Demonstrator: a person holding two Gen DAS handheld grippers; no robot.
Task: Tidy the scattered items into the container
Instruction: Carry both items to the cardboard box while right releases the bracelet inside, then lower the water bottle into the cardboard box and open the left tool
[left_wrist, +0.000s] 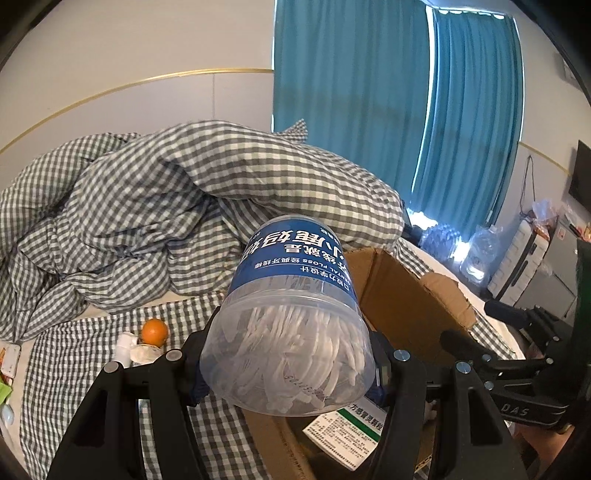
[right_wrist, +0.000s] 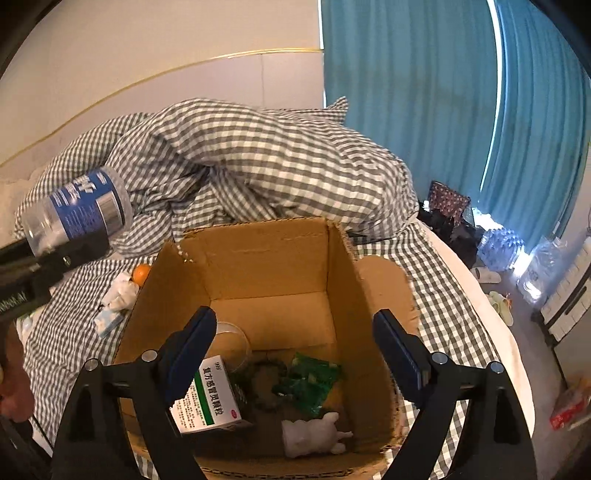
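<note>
Nearest your left camera is the dental floss pick jar (left_wrist: 291, 325), clamped at its clear lower body between the fingers (left_wrist: 195, 369) of your left gripper (left_wrist: 288, 373) and tilted away from you, its blue label upside down. It hangs in the air over the near left edge of the cardboard box (left_wrist: 406, 295), not yet inside.

Judging by the thin clear plastic and the loose white picks within, the jar is light and stiff but smooth — it could slip or turn if the squeeze eases, and the wall may flex if you squeeze harder. The present hold, across the round body near its base, looks sound; the labelled band would probably give a little more grip.

Your right gripper (right_wrist: 295, 354) is spread wide and holds nothing, hovering over the open box.

Only the right view looks down into the box — a medicine carton (right_wrist: 210, 398), a clear plastic cup (right_wrist: 231, 347), a green foil packet (right_wrist: 310, 380) and a small white figure (right_wrist: 314, 434) lie on its floor, with free space at the far end. The left view shows more plainly the orange (left_wrist: 155, 331) and crumpled white tissue (left_wrist: 146, 352) on the checked bed sheet (left_wrist: 74, 369), left of the box.
</note>
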